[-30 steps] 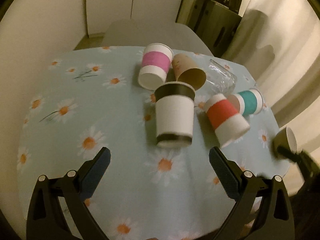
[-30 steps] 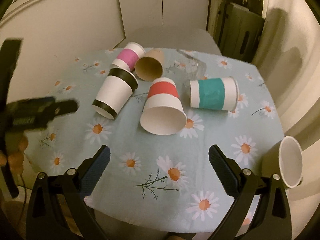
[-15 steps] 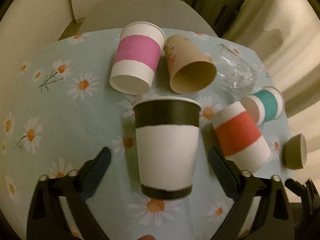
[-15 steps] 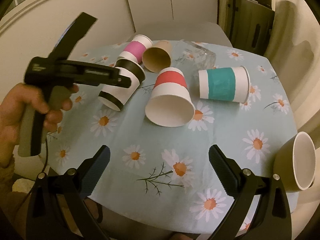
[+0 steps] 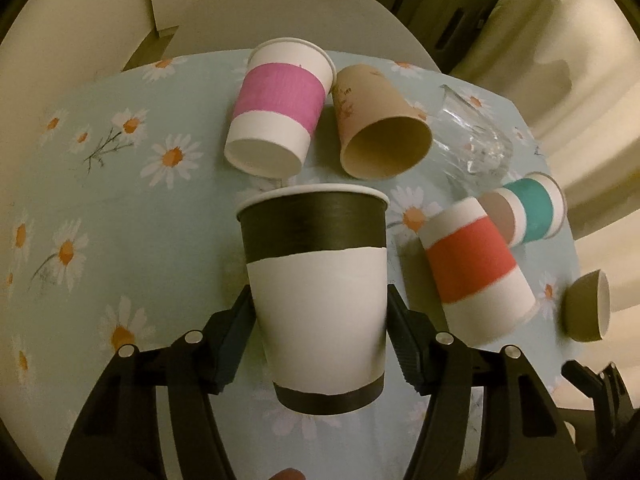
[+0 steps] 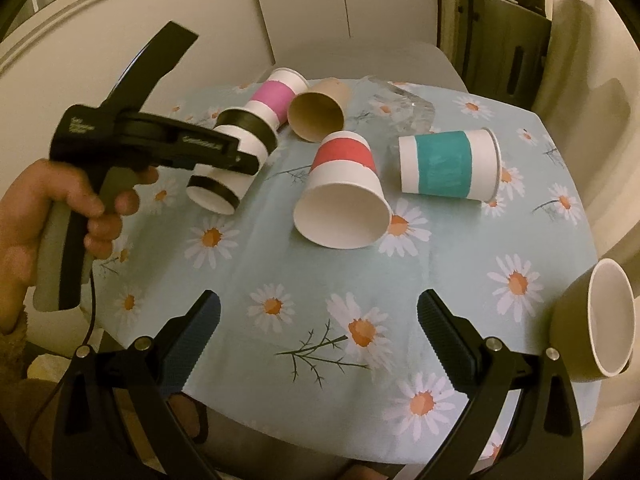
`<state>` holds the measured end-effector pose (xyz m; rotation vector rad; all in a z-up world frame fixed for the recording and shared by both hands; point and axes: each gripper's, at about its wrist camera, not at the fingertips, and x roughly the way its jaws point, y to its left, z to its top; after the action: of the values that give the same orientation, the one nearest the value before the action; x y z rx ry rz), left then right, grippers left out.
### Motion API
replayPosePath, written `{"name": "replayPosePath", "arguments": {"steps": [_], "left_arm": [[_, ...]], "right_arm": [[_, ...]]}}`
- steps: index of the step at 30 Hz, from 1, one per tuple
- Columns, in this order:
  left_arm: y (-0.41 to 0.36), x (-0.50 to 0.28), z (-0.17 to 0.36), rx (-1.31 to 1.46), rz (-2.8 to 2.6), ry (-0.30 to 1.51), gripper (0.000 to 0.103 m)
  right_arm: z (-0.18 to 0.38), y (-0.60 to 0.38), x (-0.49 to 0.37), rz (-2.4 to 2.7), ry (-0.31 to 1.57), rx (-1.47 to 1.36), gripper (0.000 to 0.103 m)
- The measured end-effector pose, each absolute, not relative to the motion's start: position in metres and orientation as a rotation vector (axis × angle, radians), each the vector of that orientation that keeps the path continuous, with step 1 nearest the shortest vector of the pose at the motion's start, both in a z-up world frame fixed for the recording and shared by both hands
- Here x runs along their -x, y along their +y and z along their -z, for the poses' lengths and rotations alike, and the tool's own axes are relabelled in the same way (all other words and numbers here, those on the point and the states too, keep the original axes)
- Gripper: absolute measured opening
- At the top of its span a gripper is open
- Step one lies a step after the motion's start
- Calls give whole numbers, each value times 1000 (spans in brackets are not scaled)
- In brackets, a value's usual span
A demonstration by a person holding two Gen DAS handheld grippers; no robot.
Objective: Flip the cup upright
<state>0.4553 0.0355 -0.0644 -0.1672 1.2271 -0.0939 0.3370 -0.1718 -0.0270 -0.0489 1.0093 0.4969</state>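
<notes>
Two grippers appear; only the left gripper (image 5: 320,340) bears on the black cup (image 5: 318,292), which lies on its side on the table (image 5: 100,208) at the near-left of the cluster. Its long axis runs forward along the left fingers: base toward the gripper, rim pointing away toward the pink cup (image 5: 278,108) and the brown cup (image 5: 380,128). The left jaws stand on either side of its white mid-wall, each pad at or touching the paper; whether they are fully clamped cannot be told from these views. In the right wrist view the left gripper (image 6: 240,160) overlaps the black cup (image 6: 236,160) from the left, held in the left hand (image 6: 52,216). The right gripper (image 6: 318,320) hangs well apart over the near table edge, jaws spread wide on nothing, so the left arm is the nearer. By judgement, righting the cup calls for pitching the rim upward about the base, clear of the red cup (image 5: 476,268) just beside it on the right.
</notes>
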Motion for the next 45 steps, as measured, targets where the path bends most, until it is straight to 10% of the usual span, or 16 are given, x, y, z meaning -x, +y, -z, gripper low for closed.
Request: {"name": "replayPosePath", "arguments": {"steps": [30,45], "left_arm": [[15,-312,83,288,113,1296,63],[18,-309,57,275,118,1257,82]], "right_arm": [[-9,-187,-276,-622,931,-76,98],[-5,-192,-272,-636,952,-113,98]]}}
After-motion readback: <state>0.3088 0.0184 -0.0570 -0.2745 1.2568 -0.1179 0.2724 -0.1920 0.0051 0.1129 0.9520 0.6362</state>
